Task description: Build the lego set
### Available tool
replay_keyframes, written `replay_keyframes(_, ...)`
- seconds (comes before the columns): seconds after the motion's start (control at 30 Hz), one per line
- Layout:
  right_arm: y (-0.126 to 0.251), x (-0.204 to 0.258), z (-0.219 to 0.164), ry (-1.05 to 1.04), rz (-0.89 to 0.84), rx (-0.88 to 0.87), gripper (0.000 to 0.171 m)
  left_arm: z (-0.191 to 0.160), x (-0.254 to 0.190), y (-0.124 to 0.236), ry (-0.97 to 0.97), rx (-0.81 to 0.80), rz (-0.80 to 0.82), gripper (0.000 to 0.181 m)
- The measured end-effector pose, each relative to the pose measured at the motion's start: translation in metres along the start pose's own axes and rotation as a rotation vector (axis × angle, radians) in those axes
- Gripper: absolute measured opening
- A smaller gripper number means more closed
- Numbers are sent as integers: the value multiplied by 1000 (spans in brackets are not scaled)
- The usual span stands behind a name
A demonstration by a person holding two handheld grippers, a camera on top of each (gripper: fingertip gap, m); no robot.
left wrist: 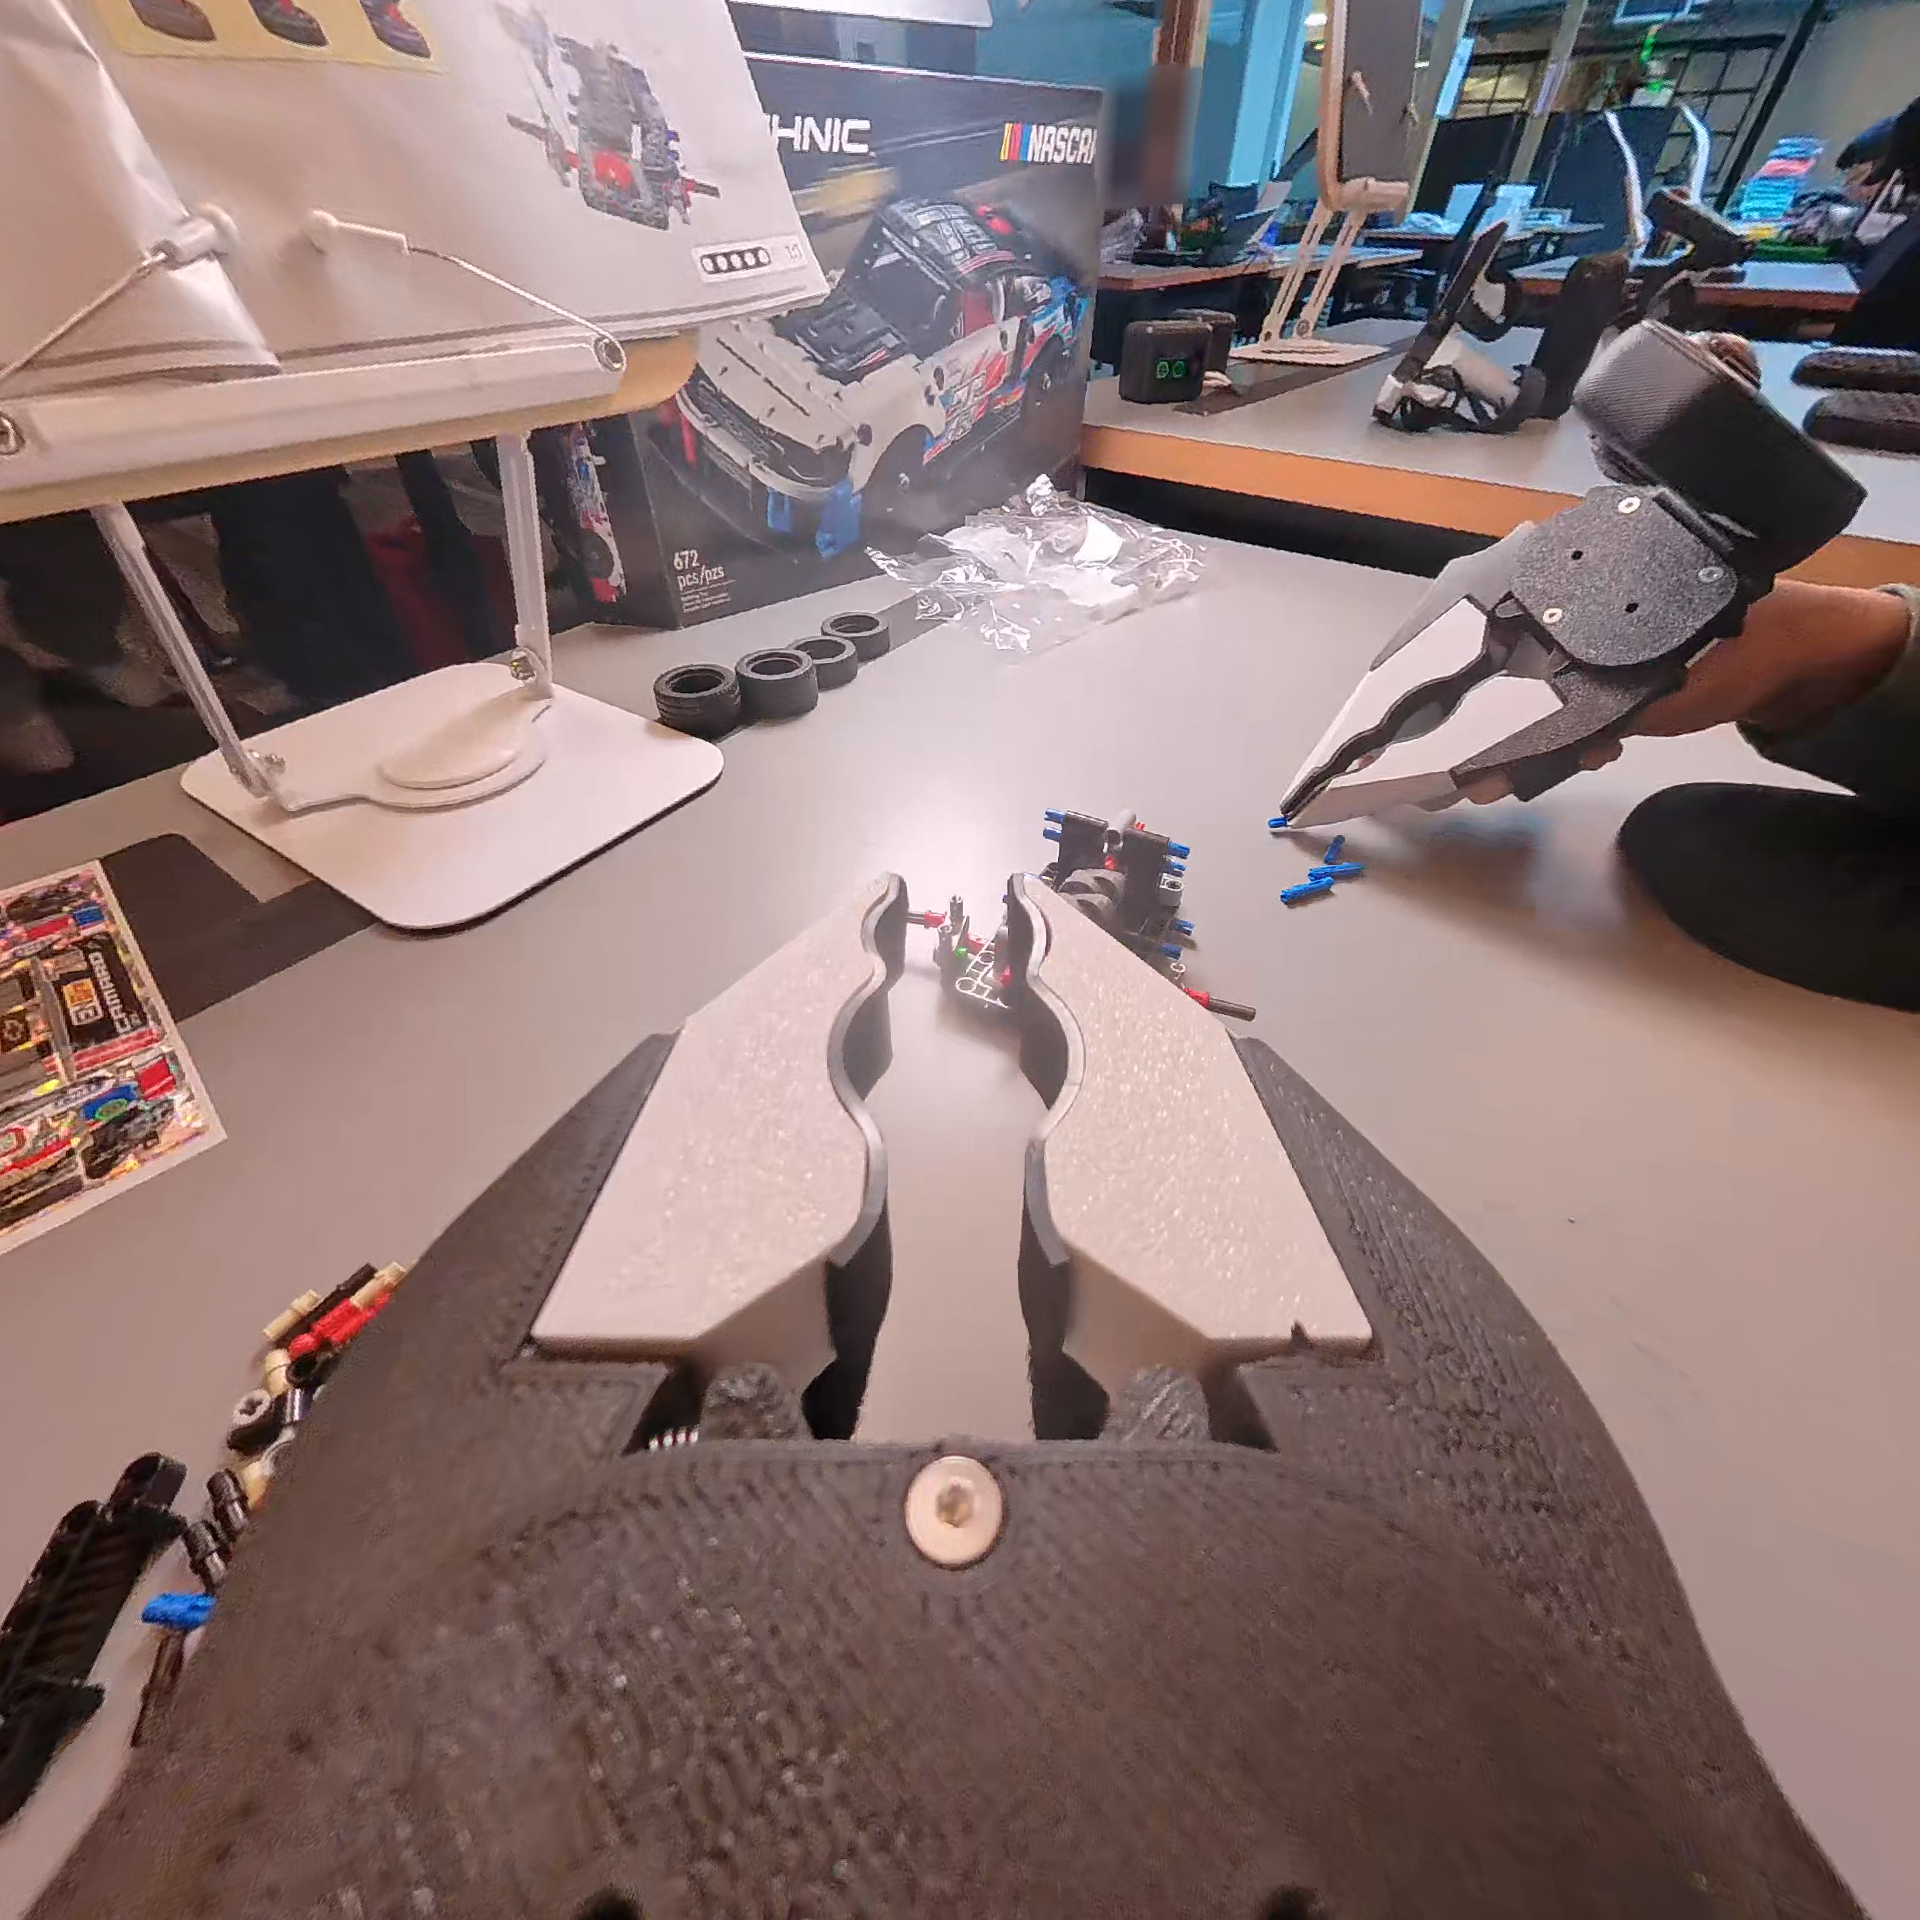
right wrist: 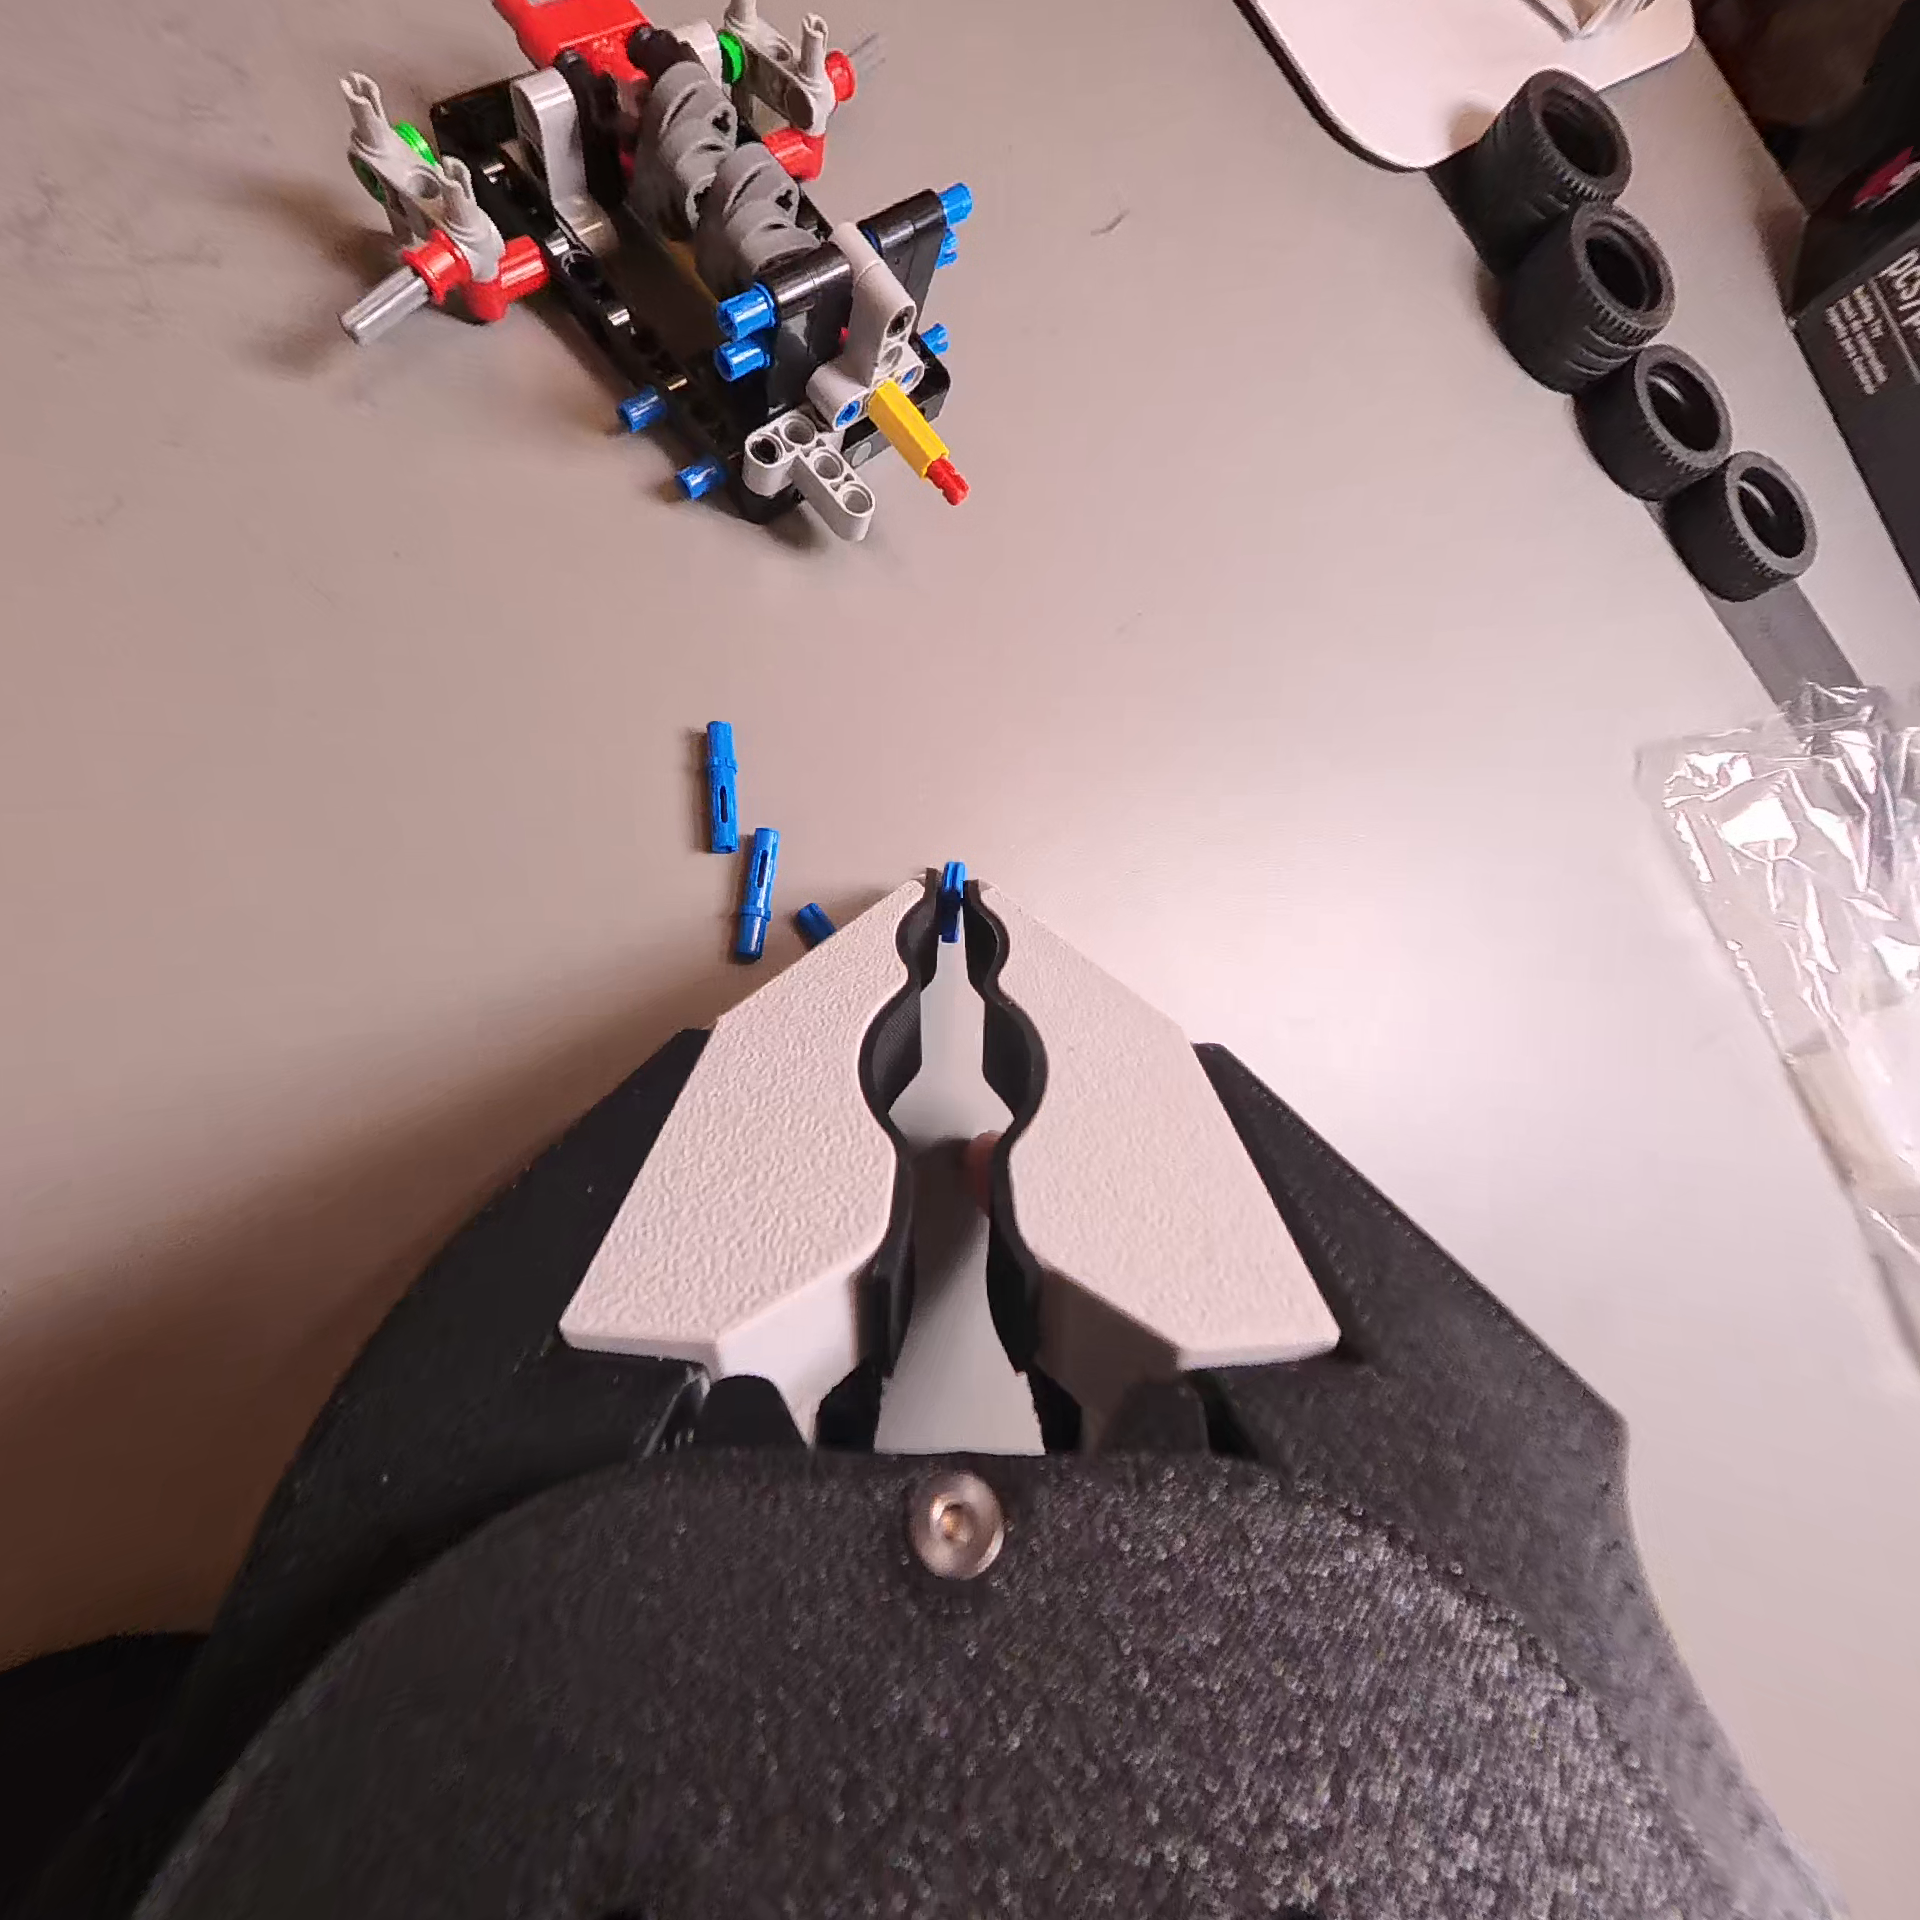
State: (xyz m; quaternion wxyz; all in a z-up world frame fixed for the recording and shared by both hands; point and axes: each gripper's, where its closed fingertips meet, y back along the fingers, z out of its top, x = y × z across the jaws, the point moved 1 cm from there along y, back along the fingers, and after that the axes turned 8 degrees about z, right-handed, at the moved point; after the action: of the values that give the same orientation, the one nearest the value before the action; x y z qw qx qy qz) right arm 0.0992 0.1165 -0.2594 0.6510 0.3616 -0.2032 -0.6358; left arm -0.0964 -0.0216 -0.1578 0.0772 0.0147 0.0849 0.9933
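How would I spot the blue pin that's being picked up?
On the grey table, find the half-built model. Nearer the camera lie loose blue pins. The held blue pin is the only one pinched between the right gripper fingers.

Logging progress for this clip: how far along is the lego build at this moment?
Early stage. Done: a small chassis assembly stands on the table, several blue pins already pushed in. In hand: the right gripper is shut on a blue pin; the left gripper is open by the assembly. Left: loose blue pins, four tyres and a pile of small parts remain unused.
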Motion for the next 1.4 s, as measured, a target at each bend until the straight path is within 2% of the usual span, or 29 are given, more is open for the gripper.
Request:
replay_keyframes(0.27,-1,3,-2,18,-19,27,7,-4,-7,-3,-46,12,18,17)
replay_keyframes(0.5,2,2,4,-44,1,-54,9,-4,-3,-2,-47,7,39,18)
replay_keyframes(0.6,10,-3,19,-64,-15,-172,13,-4,1,-1,-41,4,54,18)
replay_keyframes(0.87,61,-3,83,-112,-47,-665,27,4,9,4,-32,-35,95,18)
replay_keyframes(1.0,73,1,96,-155,-36,-790,44,1,13,5,-23,-34,107,18)
replay_keyframes(1.07,76,2,99,-150,-49,-814,44,2,17,6,-27,-38,122,18)
replay_keyframes(1.17,78,6,101,-140,-52,-822,36,15,31,17,-65,-58,180,18)
replay_keyframes(1.3,74,13,100,-126,-23,-800,28,53,80,59,-81,-76,325,12)
replay_keyframes(1.4,70,18,102,-111,9,-792,25,54,116,83,-39,60,351,11)
